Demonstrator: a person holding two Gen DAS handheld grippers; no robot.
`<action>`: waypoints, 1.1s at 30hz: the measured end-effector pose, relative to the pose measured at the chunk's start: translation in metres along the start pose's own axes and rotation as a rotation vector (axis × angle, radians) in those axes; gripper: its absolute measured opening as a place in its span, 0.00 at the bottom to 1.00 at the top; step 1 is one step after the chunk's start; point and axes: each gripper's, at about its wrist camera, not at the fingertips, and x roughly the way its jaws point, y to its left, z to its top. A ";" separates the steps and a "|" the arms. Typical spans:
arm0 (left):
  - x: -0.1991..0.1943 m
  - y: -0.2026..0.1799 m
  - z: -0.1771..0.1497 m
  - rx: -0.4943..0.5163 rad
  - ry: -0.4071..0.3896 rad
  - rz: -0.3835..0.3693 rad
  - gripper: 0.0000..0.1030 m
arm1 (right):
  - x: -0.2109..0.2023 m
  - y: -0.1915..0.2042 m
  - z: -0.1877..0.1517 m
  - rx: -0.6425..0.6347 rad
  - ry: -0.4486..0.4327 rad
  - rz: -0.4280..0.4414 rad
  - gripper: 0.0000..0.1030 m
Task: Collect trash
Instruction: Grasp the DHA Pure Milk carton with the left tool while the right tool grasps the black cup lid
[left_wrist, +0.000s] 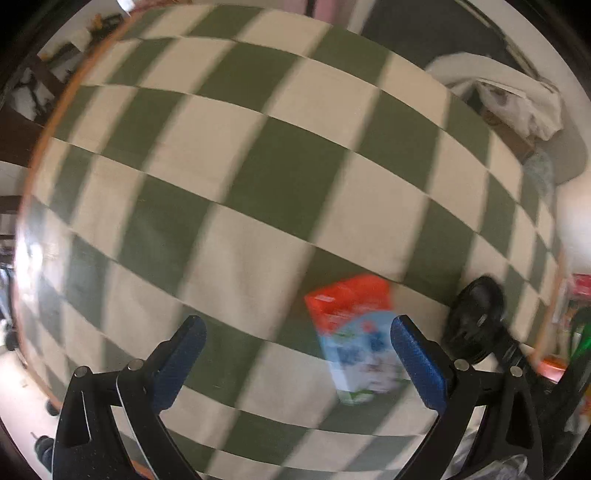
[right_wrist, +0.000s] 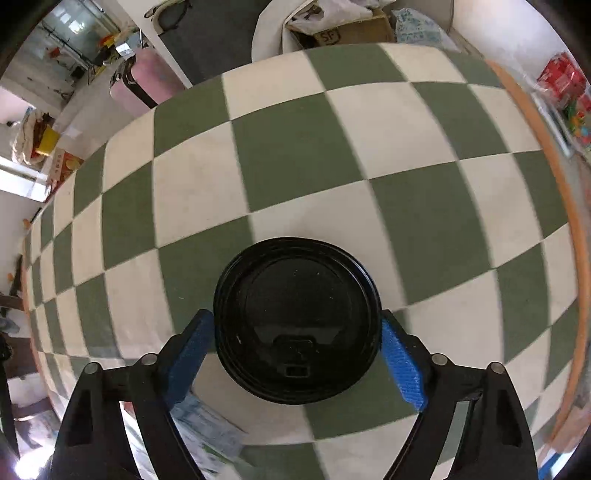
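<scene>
Most of the checkered desk (left_wrist: 258, 177) lies bare ahead of the left tool (left_wrist: 298, 345). A carton (left_wrist: 354, 332) lies near its right finger. A black-lidded cup (right_wrist: 297, 319) fills the right tool (right_wrist: 297, 334).

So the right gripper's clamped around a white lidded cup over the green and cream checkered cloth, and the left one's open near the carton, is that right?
Not quite: the lid on the cup is black, not white, as the right wrist view shows. The rest stands: the right gripper is closed on it over the checkered cloth, and the left gripper is open near the carton.
</scene>
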 end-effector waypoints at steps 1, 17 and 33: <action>0.004 -0.006 -0.002 0.005 0.017 -0.026 0.99 | -0.003 -0.010 -0.004 0.007 0.004 0.000 0.84; 0.019 -0.032 -0.071 0.689 -0.045 0.141 0.52 | -0.002 -0.078 -0.070 -0.011 0.137 -0.013 0.86; 0.026 -0.017 -0.080 0.524 -0.063 0.104 0.47 | 0.013 -0.074 -0.070 0.005 0.142 -0.084 0.91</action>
